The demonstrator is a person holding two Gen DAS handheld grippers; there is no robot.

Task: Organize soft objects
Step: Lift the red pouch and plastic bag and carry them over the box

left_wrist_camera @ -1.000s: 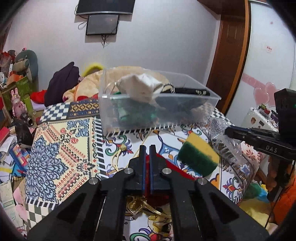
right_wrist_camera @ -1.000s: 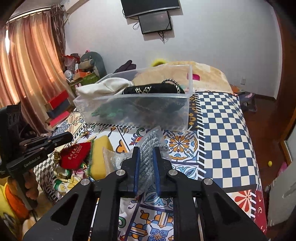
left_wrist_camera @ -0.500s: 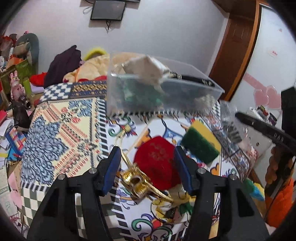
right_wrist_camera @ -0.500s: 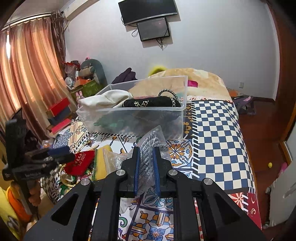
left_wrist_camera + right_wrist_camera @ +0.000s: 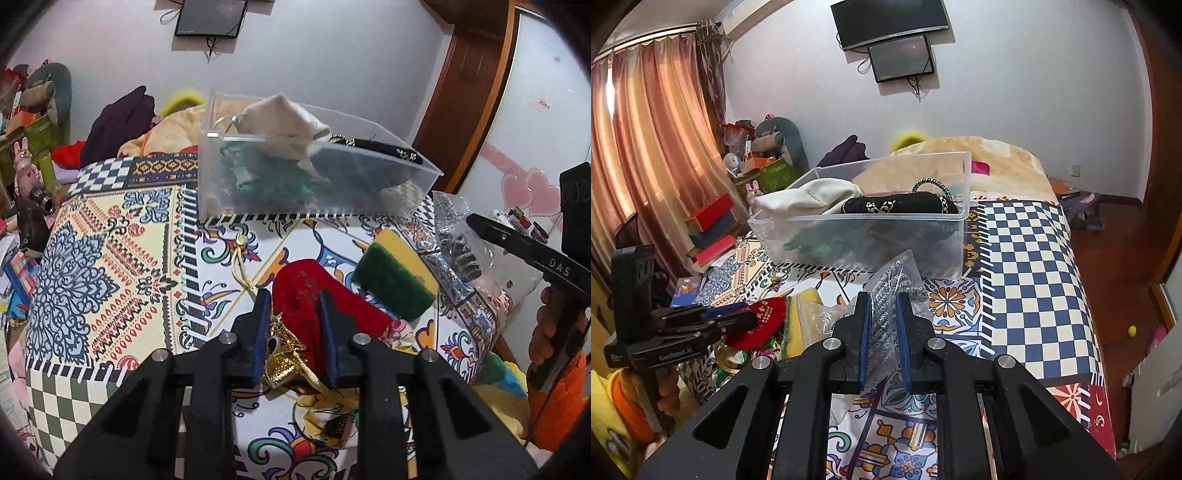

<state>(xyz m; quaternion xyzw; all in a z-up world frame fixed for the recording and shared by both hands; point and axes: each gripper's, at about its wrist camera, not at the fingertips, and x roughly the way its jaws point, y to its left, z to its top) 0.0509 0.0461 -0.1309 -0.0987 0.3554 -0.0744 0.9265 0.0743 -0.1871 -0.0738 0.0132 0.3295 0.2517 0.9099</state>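
Left wrist view: the left gripper (image 5: 294, 306) is sitting with its jaws partly open around the red felt pouch with gold trim (image 5: 317, 295), whether the pads are touching it cannot be told. The pouch is lying on the patterned bedspread (image 5: 110, 266), in front of the clear plastic storage box (image 5: 295, 181), which is holding a cream cloth (image 5: 284, 122) and dark soft items. A yellow-and-green sponge (image 5: 395, 273) is lying just beside the pouch. The right gripper (image 5: 884, 317) is gripping a clear plastic bag of silver-grey material (image 5: 890, 291), jaws nearly closed on it, in front of the box.
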